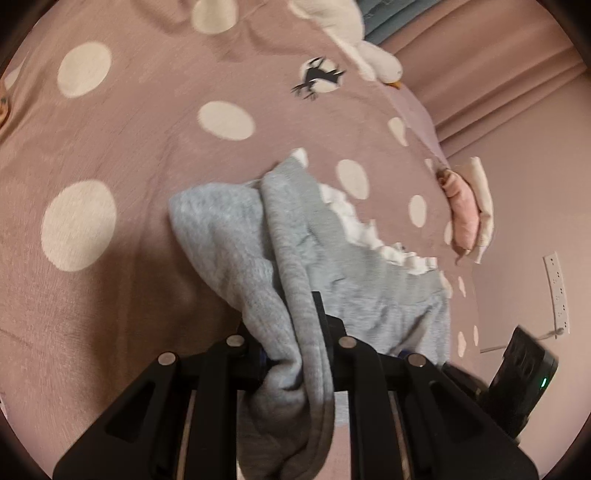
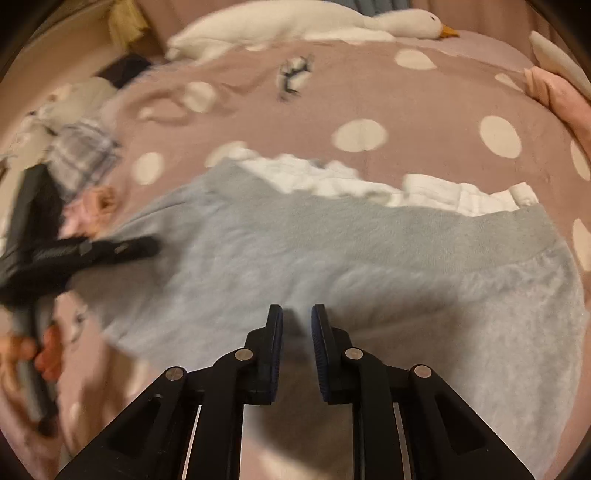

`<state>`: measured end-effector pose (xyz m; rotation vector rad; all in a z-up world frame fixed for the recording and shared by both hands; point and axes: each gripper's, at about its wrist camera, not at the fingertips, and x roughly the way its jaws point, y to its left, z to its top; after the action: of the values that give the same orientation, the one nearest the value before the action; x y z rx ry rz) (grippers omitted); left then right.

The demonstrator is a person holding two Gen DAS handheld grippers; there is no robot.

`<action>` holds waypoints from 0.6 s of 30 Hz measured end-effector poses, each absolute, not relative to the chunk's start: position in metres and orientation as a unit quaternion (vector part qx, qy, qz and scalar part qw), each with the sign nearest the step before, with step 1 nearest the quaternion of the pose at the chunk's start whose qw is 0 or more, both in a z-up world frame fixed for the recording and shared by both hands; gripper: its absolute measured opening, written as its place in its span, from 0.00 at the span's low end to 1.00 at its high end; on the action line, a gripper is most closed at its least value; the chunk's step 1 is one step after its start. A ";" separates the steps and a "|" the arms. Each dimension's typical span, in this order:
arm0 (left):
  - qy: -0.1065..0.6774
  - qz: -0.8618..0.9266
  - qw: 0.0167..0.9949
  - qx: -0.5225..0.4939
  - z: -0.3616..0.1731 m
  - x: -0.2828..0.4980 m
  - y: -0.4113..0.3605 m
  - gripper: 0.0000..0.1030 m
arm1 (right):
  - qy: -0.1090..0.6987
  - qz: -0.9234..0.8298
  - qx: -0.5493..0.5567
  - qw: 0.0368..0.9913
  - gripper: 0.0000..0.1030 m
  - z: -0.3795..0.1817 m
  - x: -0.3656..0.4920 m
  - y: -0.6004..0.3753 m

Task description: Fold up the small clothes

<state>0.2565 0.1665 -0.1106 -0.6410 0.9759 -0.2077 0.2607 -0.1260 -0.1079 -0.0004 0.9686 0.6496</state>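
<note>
Now left tongs (image 1: 295, 332) clamping grey garment (image 1: 332, 266), right tongs (image 2: 297, 332) ajar

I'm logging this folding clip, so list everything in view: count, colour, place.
Garment: one, grey with white frill, centre of bedspread, one edge lifted.
Bedspread: one, pink with white dots, beneath everything.
Goose plush: one, white, far edge.
Folded clothes: a few, pink and cream, bed's right edge.
Power strip: one, white, beyond the bed, right.
Left tongs: black, shut on the garment.
Right tongs: black, slightly apart over the garment.
</note>
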 end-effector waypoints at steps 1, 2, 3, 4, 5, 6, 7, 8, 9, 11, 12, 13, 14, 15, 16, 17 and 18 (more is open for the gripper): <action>0.458 -0.100 0.831 -0.298 -0.106 0.256 0.163 0.15 | 0.455 0.311 -0.004 0.835 0.19 -0.109 0.254 -0.126; 0.457 -0.101 0.834 -0.292 -0.102 0.256 0.158 0.15 | 0.457 0.309 -0.010 0.834 0.19 -0.113 0.251 -0.126; 0.455 -0.102 0.836 -0.287 -0.098 0.255 0.155 0.15 | 0.462 0.304 -0.020 0.833 0.19 -0.120 0.250 -0.123; 0.454 -0.105 0.839 -0.283 -0.093 0.254 0.149 0.15 | 0.475 0.295 -0.031 0.828 0.19 -0.132 0.250 -0.121; 0.452 -0.109 0.840 -0.279 -0.089 0.254 0.144 0.15 | 0.490 0.290 -0.029 0.822 0.19 -0.146 0.252 -0.121; 0.451 -0.111 0.841 -0.276 -0.087 0.254 0.141 0.15 | 0.488 0.294 -0.014 0.822 0.19 -0.150 0.253 -0.125; 0.449 -0.115 0.844 -0.270 -0.082 0.253 0.135 0.15 | 0.487 0.300 0.005 0.820 0.19 -0.149 0.254 -0.132; 0.447 -0.118 0.848 -0.259 -0.077 0.253 0.127 0.15 | 0.496 0.304 0.036 0.813 0.19 -0.147 0.256 -0.141; 0.444 -0.122 0.853 -0.246 -0.070 0.253 0.118 0.15 | 0.499 0.309 0.059 0.807 0.19 -0.144 0.258 -0.149; 0.440 -0.133 0.860 -0.222 -0.060 0.253 0.101 0.15 | 0.489 0.317 0.092 0.807 0.19 -0.138 0.258 -0.167; 0.438 -0.140 0.863 -0.210 -0.056 0.253 0.092 0.15 | 0.480 0.321 0.119 0.808 0.19 -0.133 0.258 -0.180; 0.437 -0.147 0.865 -0.197 -0.052 0.253 0.081 0.15 | 0.475 0.325 0.138 0.806 0.19 -0.131 0.258 -0.187; 0.436 -0.154 0.868 -0.182 -0.048 0.253 0.068 0.15 | 0.465 0.336 0.185 0.798 0.19 -0.127 0.261 -0.205; 0.436 -0.160 0.869 -0.169 -0.046 0.253 0.056 0.15 | 0.458 0.341 0.223 0.790 0.21 -0.126 0.264 -0.218; 0.436 -0.168 0.870 -0.156 -0.044 0.254 0.044 0.16 | 0.453 0.342 0.246 0.786 0.23 -0.125 0.267 -0.225; 0.436 -0.176 0.872 -0.138 -0.043 0.255 0.026 0.16 | 0.445 0.340 0.283 0.778 0.31 -0.126 0.272 -0.240; 0.438 -0.180 0.872 -0.128 -0.044 0.256 0.018 0.16 | 0.441 0.337 0.306 0.773 0.42 -0.128 0.274 -0.249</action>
<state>0.2557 0.0181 -0.0437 -0.2669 0.9145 -0.3768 0.2745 -0.2485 -0.1276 0.6627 0.9563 0.7301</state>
